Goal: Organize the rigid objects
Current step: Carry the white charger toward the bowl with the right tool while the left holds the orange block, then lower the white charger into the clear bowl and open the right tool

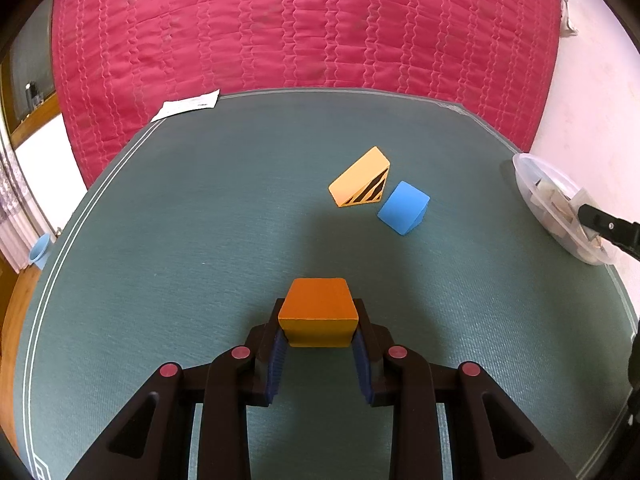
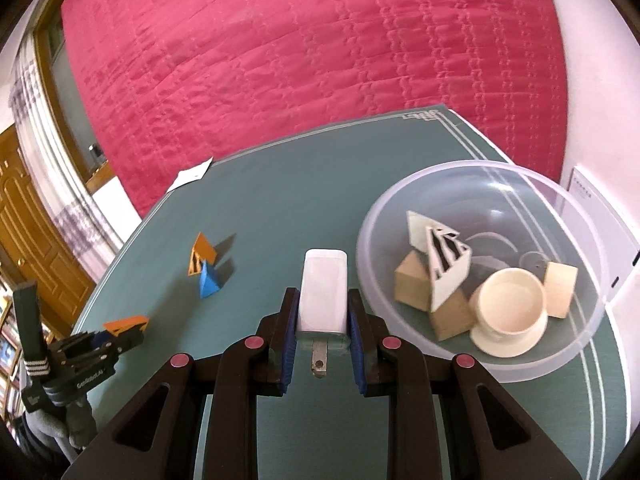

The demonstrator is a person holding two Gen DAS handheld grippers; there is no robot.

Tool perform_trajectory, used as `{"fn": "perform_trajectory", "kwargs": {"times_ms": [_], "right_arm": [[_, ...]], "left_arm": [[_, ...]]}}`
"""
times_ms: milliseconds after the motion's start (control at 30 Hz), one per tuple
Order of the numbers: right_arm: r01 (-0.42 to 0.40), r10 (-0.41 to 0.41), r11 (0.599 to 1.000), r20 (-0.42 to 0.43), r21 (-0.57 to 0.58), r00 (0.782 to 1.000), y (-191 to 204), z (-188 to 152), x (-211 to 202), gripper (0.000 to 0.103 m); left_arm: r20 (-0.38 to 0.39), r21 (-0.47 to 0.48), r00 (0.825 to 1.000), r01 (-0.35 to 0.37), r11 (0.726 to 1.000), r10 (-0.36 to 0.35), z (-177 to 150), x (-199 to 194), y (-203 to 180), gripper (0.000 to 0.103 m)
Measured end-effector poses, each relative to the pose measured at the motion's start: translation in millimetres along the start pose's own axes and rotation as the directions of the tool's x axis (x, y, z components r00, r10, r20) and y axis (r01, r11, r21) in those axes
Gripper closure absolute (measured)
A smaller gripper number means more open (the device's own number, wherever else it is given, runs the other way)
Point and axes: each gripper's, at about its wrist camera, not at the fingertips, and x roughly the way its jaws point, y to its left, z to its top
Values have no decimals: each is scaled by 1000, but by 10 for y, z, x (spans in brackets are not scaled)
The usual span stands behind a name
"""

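The left gripper is clamped on a stiff, light orange block by its flat sides; the right gripper pinches a smooth, slippery white charger near the bowl.

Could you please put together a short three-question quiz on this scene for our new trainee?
1. True or false: the left gripper is shut on an orange block.
2. What does the right gripper hold? A) a blue wedge B) a white plug adapter C) a cup
3. Where does the cream cup sit?

Key:
1. True.
2. B, the white plug adapter.
3. Inside the clear bowl, among pale blocks.
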Motion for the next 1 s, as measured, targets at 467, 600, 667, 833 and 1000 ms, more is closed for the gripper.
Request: {"fn": "perform_trajectory", "kwargs": {"times_ms": [467,600,667,833,1000], "right_arm": [[96,-102,992,64,83,993,-328,114,-139,79],[125,-133,987,76,105,988,-437,162,-150,79],[135,-145,984,81,115,986,-482,177,-157,79],[168,-182,975,87,145,979,-645,227,-142,79],[190,-206,967,85,172,975,-788,268,-111,79]], "left_arm": [[7,37,1000,-22,999,22,-20,-8,-129,72],[7,46,1000,-18,999,18,-29,-15,-164,72],[8,51,1000,-16,999,15,-25,-19,-191,72],[11,67,1000,-9,998,8,-8,-28,-264,72],[11,81,1000,-3,997,2,1,-30,-333,72]]}}
